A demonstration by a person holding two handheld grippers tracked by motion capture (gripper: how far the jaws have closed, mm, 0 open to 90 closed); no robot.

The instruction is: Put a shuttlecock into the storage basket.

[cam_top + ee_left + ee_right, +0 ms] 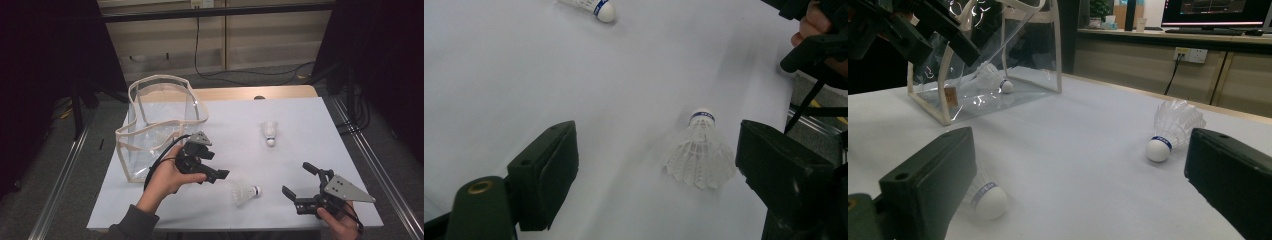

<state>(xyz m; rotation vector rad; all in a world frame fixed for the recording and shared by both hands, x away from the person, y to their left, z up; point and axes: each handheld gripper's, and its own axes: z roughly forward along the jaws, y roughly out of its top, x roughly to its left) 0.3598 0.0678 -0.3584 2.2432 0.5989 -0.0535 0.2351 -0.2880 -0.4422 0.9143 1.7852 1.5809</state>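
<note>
Left hand-held gripper (212, 172): held in the person's left hand (167, 177) above the tabletop (225, 210), just in front of the clear bag (160, 125). Its jaws point toward the near shuttlecock (245, 192) and stand wide apart. Nothing is between the pads; no pad touches anything.

Near shuttlecock: lies on its side on the white tabletop, between the two hand-held grippers. In the high view its cork head points right, toward the right hand-held gripper (297, 182). In the left gripper view (700, 155) it lies ahead of the jaws, close to the right-hand jaw but apart from it, feathers toward the camera and cork away.

Right hand-held gripper: held low at the near right corner of the tabletop by the right hand (342, 225). Its jaws are spread wide and hold nothing. In the right gripper view the near shuttlecock (988, 197) lies partly behind the left-hand jaw.

Far shuttlecock (270, 132): stands cork down on the tabletop, well apart from both hand-held grippers, to the right of the bag.

Clear bag: upright on the left part of the tabletop, with a cream trim and an open top. In the right gripper view a third shuttlecock (995, 79) lies inside it on the bottom.
</note>
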